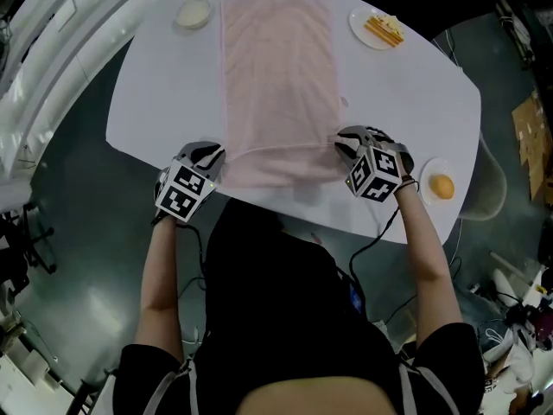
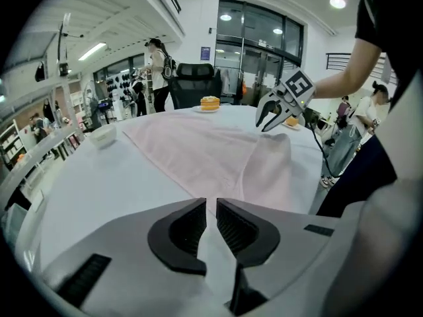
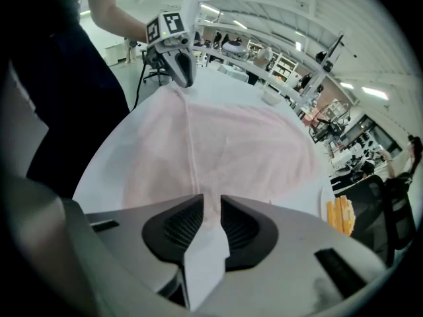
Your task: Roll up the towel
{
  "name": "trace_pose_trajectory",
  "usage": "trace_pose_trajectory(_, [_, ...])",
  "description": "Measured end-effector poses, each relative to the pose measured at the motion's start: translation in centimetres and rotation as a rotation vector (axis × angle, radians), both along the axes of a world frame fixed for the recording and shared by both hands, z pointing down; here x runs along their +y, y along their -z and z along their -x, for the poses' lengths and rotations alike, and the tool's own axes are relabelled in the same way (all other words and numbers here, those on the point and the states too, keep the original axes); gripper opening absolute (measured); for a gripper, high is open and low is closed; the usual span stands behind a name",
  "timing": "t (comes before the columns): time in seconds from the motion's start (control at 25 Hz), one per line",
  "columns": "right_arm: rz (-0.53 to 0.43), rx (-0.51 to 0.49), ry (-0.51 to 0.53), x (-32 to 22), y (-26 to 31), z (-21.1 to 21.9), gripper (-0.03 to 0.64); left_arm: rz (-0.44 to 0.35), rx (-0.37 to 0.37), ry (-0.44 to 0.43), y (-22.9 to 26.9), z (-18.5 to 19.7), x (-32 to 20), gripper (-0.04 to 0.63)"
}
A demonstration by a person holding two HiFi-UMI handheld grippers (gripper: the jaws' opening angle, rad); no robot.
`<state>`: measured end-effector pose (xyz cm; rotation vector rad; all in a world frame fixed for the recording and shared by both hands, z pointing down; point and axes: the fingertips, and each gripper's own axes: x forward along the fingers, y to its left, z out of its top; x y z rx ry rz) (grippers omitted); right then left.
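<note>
Head view is showing a white oval counter [image 1: 155,102] with three containers round its edge. At 11 o'clock a small bowl [image 1: 193,13] is holding something pale that is too small to identify. At 1 o'clock a plate [image 1: 361,24] is carrying yellow sticks [image 1: 384,29]. At 4 o'clock a second plate [image 1: 429,173] is carrying one round orange thing [image 1: 441,186]. The pink towel [image 1: 278,76] is lying flat down the middle of the counter, its long axis running from 12 to 6 o'clock, and its 6 o'clock end is doubled over into a short fold. The left tongs [image 1: 212,156] are sitting at the 7 o'clock corner of that fold and the right tongs [image 1: 350,141] at the 5 o'clock corner, both pointing steeply down.

Left gripper view is showing the left tongs' jaws standing a narrow slit apart, with only pale surface in the gap and nothing pinched. The towel's near edge is lying just past the tips, and the cloth is stretching away toward 12 o'clock. The right tongs are hovering over the fold at 1 o'clock.

Right gripper view is showing the right tongs' jaws slightly wider apart. Pink cloth is showing in the gap at their tips, but the pads are not pressing on it. The left tongs are resting at the towel's far corner at 11 o'clock, and the stick plate is lying at 3 o'clock.
</note>
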<state>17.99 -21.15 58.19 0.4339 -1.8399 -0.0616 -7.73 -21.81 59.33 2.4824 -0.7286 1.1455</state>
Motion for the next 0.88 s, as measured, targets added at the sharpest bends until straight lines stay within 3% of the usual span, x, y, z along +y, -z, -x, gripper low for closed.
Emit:
trace_pose_trajectory(0.08, [-0.034, -0.006, -0.012, -0.3, 1.1, -0.2, 0.092, -0.021, -0.006, 0.039, 0.8, 1.1, -0.3, 0.078])
trace_pose_trajectory(0.36, [-0.069, 0.004, -0.015, 2.3, 3.2, -1.4, 0.092, -0.057, -0.01, 0.049, 2.9, 1.6, 2.5, 0.08])
trace_pose_trajectory(0.6, [-0.054, 0.014, 0.001, 6.7, 2.8, -2.3, 0.092, -0.074, -0.045, -0.022, 3.1, 0.3, 6.7, 0.083])
trace_pose_trajectory(0.88, [-0.068, 0.027, 0.051, 10.3, 2.5, -1.8, 0.092, -0.117, -0.163, -0.187, 1.6, -1.5, 10.4, 0.129])
